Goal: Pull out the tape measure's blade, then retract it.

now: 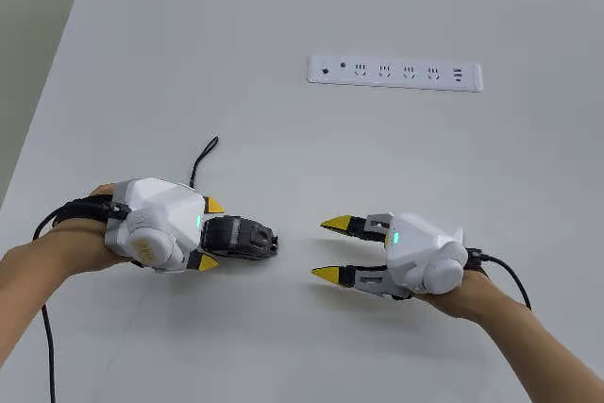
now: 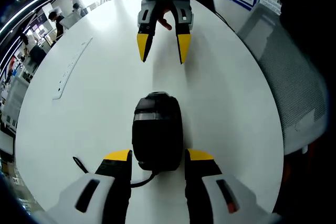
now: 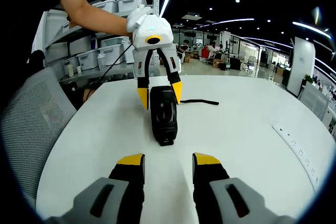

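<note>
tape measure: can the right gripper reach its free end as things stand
Probably yes: the right gripper is open, facing the tape measure across bare table; the left gripper grips only its other end.

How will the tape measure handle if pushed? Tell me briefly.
The tape measure looks blocky and rigid, so probably dense and stiff. Its boxy case sits on the table, so it should slide, not roll. Fingers of the left gripper flank it, likely steadying it.

The tape measure [image 2: 157, 129] is cased in black plastic, partly glossy; the table [image 1: 283, 7] is finished smooth, matt white.
</note>
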A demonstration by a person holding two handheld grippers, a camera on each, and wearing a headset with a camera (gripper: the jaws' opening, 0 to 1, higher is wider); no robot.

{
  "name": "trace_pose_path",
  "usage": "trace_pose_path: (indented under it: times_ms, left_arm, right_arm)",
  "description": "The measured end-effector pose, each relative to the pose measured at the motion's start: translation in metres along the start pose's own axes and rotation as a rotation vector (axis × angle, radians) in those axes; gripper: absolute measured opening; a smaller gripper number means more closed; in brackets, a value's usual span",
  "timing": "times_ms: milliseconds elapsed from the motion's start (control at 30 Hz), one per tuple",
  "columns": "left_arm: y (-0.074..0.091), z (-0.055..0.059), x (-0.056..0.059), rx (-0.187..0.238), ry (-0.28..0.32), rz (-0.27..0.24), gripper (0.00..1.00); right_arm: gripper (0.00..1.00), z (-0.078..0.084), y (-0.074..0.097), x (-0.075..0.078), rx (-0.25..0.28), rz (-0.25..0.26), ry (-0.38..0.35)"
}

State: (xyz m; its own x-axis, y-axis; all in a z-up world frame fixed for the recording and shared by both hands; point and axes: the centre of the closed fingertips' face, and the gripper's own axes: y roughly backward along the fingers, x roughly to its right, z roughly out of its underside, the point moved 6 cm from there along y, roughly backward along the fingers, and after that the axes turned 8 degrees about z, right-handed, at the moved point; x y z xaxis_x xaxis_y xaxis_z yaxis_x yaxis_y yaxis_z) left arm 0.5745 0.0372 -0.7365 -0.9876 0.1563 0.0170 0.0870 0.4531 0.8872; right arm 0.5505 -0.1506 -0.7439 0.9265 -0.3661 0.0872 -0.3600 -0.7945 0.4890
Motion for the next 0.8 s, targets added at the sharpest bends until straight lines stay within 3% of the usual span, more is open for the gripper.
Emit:
trace_pose_path:
  times_ms: [267, 800]
  left_arm:
    - [-0.004, 0.003, -0.001, -0.012, 0.005, 0.008, 0.32]
    - [-0.007, -0.001, -0.001, 0.027, 0.057, 0.016, 0.30]
  right_arm:
    - [0.34, 0.001, -0.018, 0.000, -0.010, -0.030, 0.002]
    - [0.30, 0.003, -0.039, -0.008, -0.032, -0.088, 0.024]
